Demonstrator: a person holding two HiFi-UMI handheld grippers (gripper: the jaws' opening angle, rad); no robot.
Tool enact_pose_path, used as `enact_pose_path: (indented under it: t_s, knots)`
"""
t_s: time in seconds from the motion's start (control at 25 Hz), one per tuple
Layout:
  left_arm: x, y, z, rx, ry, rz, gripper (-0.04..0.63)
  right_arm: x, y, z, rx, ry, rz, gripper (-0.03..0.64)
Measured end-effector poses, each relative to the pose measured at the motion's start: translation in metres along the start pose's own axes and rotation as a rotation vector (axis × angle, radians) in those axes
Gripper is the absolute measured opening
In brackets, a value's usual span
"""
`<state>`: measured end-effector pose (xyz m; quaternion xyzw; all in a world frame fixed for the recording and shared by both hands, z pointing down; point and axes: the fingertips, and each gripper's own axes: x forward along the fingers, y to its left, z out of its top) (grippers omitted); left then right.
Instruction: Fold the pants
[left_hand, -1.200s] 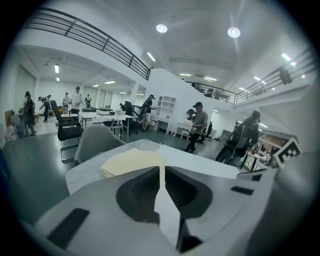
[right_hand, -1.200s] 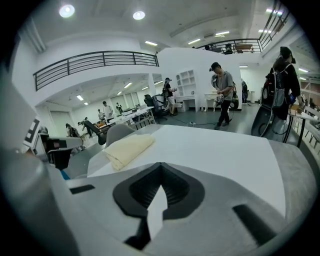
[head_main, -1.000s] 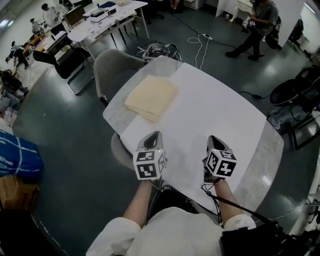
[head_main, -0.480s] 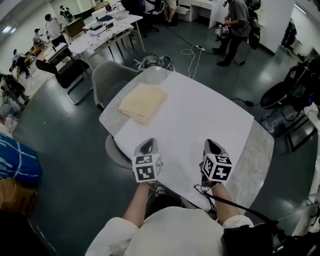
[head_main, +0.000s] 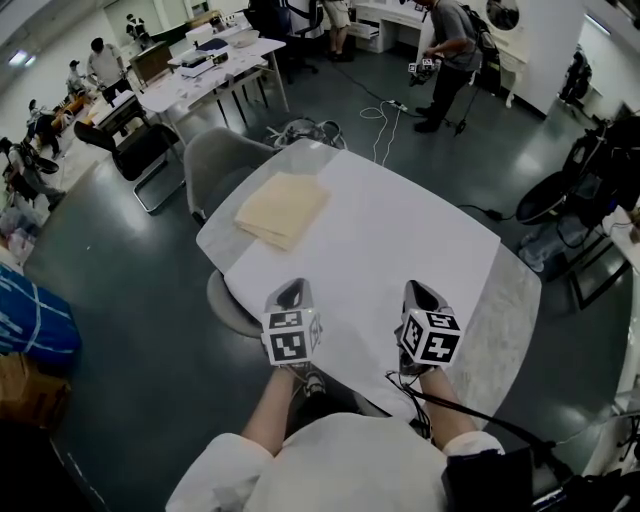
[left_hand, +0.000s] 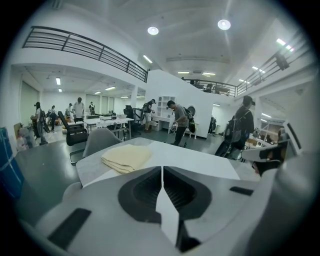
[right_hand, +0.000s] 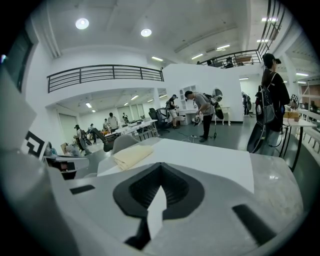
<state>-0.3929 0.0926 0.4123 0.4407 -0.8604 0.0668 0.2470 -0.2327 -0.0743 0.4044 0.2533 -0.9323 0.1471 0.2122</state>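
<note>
The pale yellow pants (head_main: 283, 209) lie folded into a flat rectangle at the far left corner of the white table (head_main: 400, 240). They also show in the left gripper view as the pants (left_hand: 126, 157) and in the right gripper view as the pants (right_hand: 132, 155). My left gripper (head_main: 291, 296) hovers over the table's near edge, its jaws shut with nothing between them. My right gripper (head_main: 416, 297) hangs beside it, well apart from the pants, its jaws likewise shut and empty.
A grey chair (head_main: 222, 160) stands behind the table's far left corner, a stool (head_main: 232, 303) under its left side. Cables (head_main: 385, 110) trail on the floor beyond. A person (head_main: 450, 55) stands further back; desks (head_main: 205, 60) and several people fill the far left.
Both grippers have drawn back toward my body and risen a little over the near edge. The folded pants have stayed put on the table.
</note>
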Motion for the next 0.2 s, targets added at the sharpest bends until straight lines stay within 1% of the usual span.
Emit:
enact_pose_path:
  t_s: [0.2]
  knots:
    - [-0.0011, -0.0063, 0.0037, 0.0, 0.009, -0.007, 0.017, -0.0056, -0.0052, 0.0077, 0.011, -0.002, 0.005, -0.009]
